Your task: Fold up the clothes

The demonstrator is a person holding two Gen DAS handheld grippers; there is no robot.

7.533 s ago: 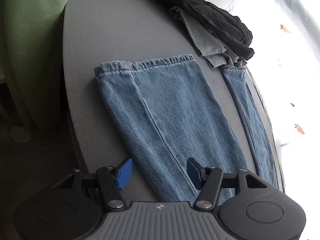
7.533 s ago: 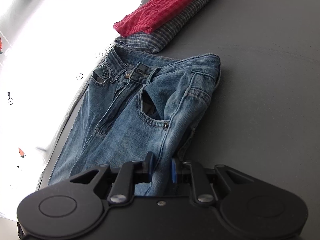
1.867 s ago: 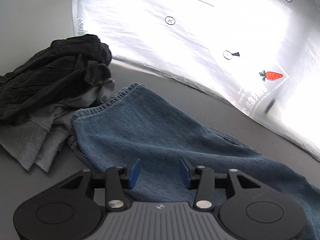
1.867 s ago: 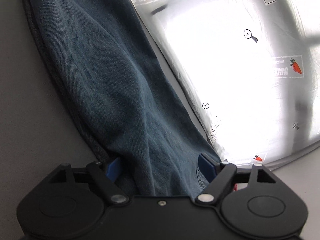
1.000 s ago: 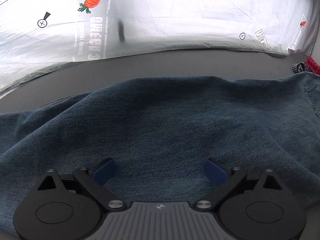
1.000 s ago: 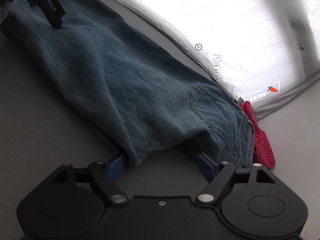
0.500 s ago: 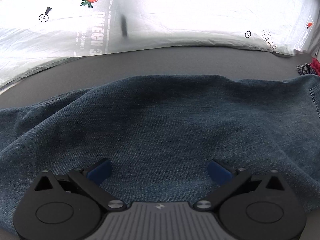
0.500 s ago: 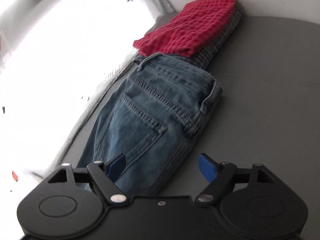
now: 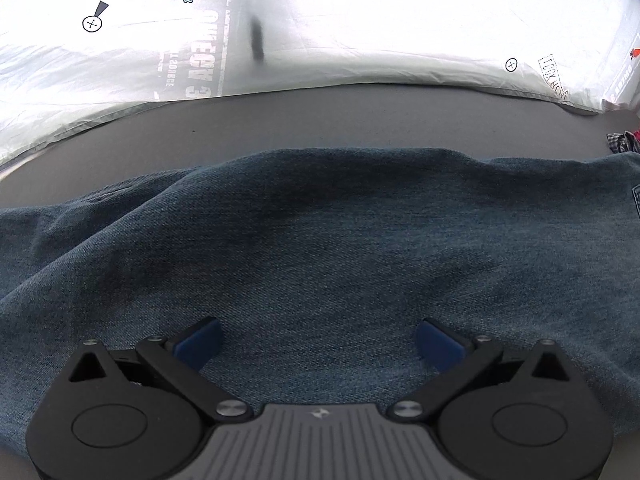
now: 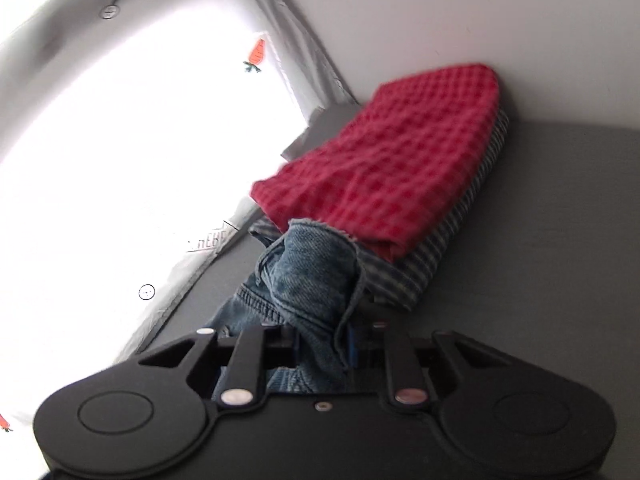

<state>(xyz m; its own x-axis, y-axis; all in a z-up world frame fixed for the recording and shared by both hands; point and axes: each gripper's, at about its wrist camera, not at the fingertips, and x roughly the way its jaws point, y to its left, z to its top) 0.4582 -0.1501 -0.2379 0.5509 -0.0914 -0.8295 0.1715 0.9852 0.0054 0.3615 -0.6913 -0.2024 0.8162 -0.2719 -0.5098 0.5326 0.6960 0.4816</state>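
The blue jeans [image 9: 320,248] lie folded lengthwise across the grey table [image 9: 320,120]. My left gripper [image 9: 318,340] hovers over their middle with its blue pads [image 9: 200,340] spread wide and only flat denim beneath them. In the right wrist view, my right gripper [image 10: 324,340] is closing its jaws on the bunched waistband end of the jeans [image 10: 312,268], which stands up between the fingers and hides the pads. That end sits just in front of the folded pile.
A folded red checked cloth [image 10: 392,160] rests on a folded blue-and-white striped garment [image 10: 452,248] at the table's far end by the wall. A bright white sheet [image 9: 360,20] with carrot prints borders the table's far side.
My right gripper swung to the waistband end beside the red cloth and its jaws went from wide to narrow around the denim. The left gripper stayed in place, wide.
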